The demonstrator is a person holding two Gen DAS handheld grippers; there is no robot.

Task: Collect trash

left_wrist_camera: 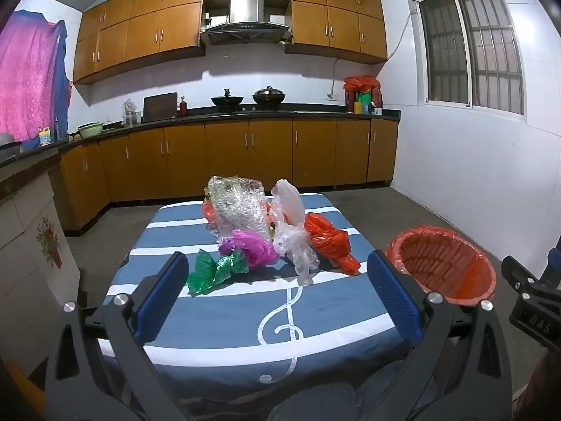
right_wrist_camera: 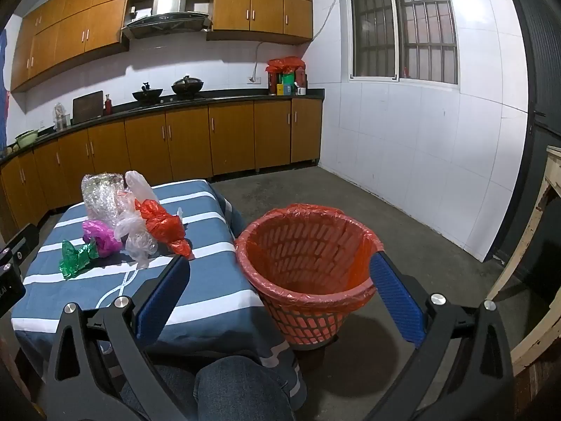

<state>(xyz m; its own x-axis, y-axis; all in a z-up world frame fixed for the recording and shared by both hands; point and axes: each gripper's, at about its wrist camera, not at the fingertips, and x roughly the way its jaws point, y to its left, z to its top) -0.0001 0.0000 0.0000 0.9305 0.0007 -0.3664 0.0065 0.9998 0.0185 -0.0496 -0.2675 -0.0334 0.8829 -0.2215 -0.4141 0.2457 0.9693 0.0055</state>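
My knee in blue jeans (right_wrist_camera: 238,386) sits at the bottom of the right view, close under my right tool (right_wrist_camera: 280,287). Both tools are spread wide with nothing between their blue pads. My left tool (left_wrist_camera: 277,291) hangs over the near end of the surface (left_wrist_camera: 224,319), which is covered with a blue cloth with white stripes and a white treble clef (left_wrist_camera: 280,322). My right tool is held off the surface's right edge, looking at the red basket (right_wrist_camera: 308,273), which stands on the floor just beside the surface and is lined with an orange-red plastic bag. Inside it I see only the liner.

The trash lies in a loose heap past the middle of the surface, well ahead of both tools. Nearest me is the green foil wrapper (left_wrist_camera: 214,270), then the magenta bag (left_wrist_camera: 252,245) touching it. To their right a clear crumpled bag (left_wrist_camera: 298,245) leans against the red-orange bag (left_wrist_camera: 329,242). Behind them stands the large bundle of bubble wrap (left_wrist_camera: 238,207), with a pale bag (left_wrist_camera: 291,200) rising beside it.

Beyond the surface is bare concrete floor, then a run of brown cabinets (left_wrist_camera: 245,151) under a dark counter with two black woks (left_wrist_camera: 268,96) on it. A barred window (left_wrist_camera: 470,56) is in the white wall to the right.
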